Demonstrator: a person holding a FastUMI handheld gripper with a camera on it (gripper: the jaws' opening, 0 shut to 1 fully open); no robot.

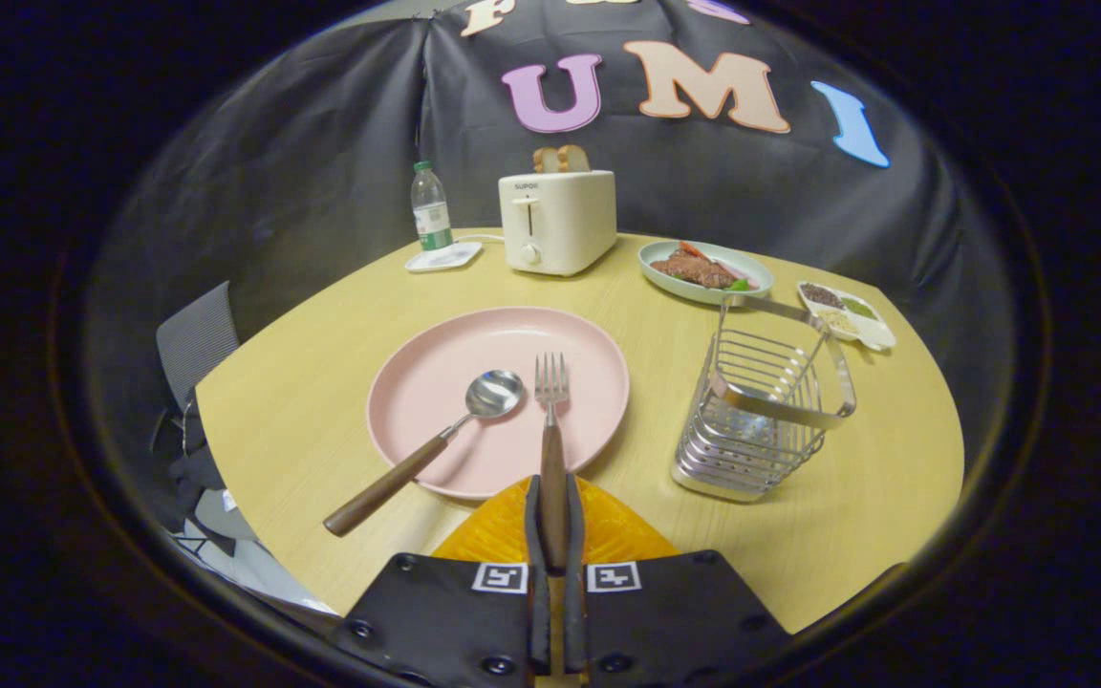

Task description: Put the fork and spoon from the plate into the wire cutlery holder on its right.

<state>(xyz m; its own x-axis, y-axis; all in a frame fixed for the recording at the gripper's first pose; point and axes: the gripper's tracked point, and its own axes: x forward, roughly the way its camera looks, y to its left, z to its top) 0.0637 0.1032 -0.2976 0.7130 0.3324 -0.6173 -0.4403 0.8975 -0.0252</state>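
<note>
At lower centre the gripper clenches the fork by its wooden handle, tines over the pink plate. The spoon lies left; the wire cutlery holder stands right.

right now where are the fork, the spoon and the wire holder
fork [550, 382]: gripper view, on its tines, handle between the shut tongs [552, 516]
spoon [493, 393]: gripper view, on its bowl
wire cutlery holder [751, 420]: gripper view, on its wire side

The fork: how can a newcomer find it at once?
Find the pink plate on the round table. Two utensils lie there; the fork is the right one, its handle clamped in the gripper. It has tines, whereas the spoon has a bowl.
</note>
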